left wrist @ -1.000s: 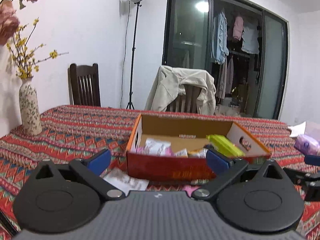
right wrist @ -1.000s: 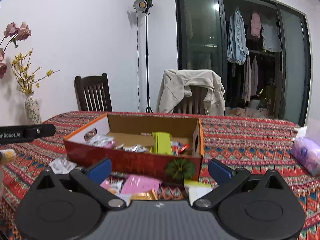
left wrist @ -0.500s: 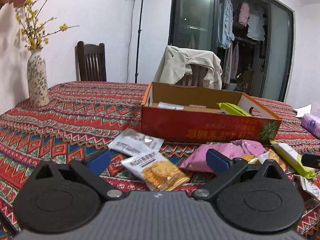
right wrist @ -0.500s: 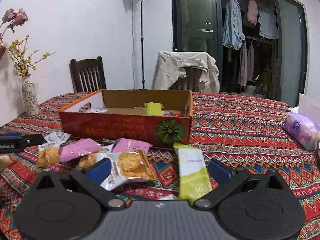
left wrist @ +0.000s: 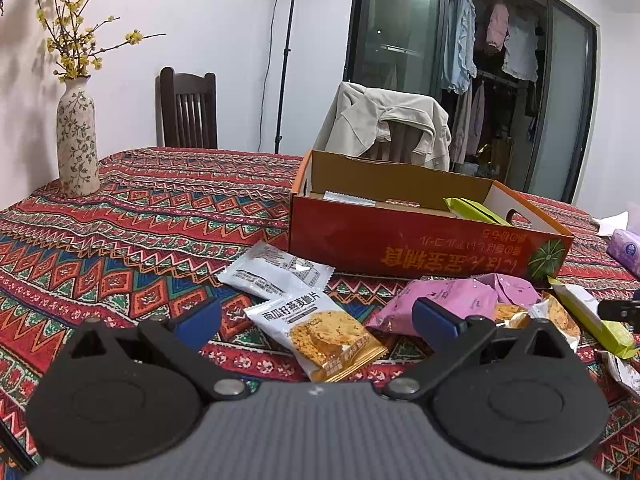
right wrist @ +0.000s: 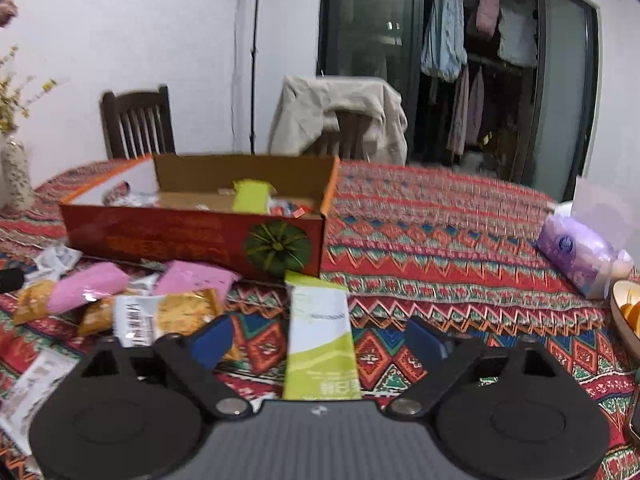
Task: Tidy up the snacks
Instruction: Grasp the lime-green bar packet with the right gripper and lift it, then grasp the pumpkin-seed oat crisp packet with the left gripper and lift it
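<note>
A red cardboard box [left wrist: 420, 248] [right wrist: 188, 236] stands open on the patterned tablecloth with a few packets inside. Loose snacks lie in front of it. My left gripper [left wrist: 318, 318] is open low over a white-and-orange biscuit packet [left wrist: 320, 330], which lies between its blue pads without touching them. Beside it are a white packet [left wrist: 276, 270] and pink packets [left wrist: 440, 300]. My right gripper [right wrist: 318, 340] hangs over a white-and-green packet [right wrist: 320, 340]; its jaws are closing, still wide, and the pads are clear of the packet. Pink packets [right wrist: 88, 286] and a biscuit packet [right wrist: 168, 316] lie to its left.
A flowered vase [left wrist: 76, 140] stands at the table's left edge. A purple tissue pack [right wrist: 576, 250] and a bowl's rim [right wrist: 620, 312] are at the right. Two chairs [left wrist: 188, 110], one draped with a beige jacket [left wrist: 392, 128], stand behind the table.
Both grippers have come down toward the table. The loose snacks in front of the box now fill the lower views. The right gripper's pads stand slightly closer together.
</note>
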Demonstrator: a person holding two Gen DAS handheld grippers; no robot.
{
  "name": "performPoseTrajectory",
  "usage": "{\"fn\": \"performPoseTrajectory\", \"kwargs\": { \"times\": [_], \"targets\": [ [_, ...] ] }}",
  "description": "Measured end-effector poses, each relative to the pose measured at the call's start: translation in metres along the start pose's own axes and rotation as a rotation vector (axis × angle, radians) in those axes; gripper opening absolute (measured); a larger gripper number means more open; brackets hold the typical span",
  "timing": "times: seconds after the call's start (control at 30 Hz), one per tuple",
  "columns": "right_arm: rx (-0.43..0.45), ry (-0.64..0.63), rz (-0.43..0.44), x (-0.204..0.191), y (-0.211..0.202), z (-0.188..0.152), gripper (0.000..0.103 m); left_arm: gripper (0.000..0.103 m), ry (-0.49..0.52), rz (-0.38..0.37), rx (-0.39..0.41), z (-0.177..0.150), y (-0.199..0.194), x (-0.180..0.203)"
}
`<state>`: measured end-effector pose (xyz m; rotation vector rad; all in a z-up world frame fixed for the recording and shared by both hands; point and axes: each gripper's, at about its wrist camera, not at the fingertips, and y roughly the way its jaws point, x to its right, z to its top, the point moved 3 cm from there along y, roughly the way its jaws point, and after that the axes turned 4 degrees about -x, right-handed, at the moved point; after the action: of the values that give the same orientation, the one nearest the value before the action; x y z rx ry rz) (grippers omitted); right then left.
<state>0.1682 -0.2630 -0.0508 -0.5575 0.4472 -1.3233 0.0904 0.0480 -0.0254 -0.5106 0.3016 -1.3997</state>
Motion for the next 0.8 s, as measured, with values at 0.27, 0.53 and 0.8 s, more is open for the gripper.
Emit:
{"fn": "performPoseTrajectory", "kwargs": {
  "times": [0.27, 0.53, 0.8],
  "targets": [
    [-0.128, 0.036, 0.023, 0.001, 0.045, 0.002, 0.067, 0.103, 0.004, 0.015, -0.010, -0.001, 0.002, 0.001],
    [-0.063, 0.048, 0.039, -0.003, 0.041, -0.004, 0.037, 0.103, 0.002, 0.031, -0.028, -0.001, 0.006, 0.001],
    [0.060, 0.063, 0.047, -0.002, 0.021, -0.004, 0.036, 0.103, 0.008, 0.054, -0.030, -0.002, 0.007, 0.003]
  ]
}}
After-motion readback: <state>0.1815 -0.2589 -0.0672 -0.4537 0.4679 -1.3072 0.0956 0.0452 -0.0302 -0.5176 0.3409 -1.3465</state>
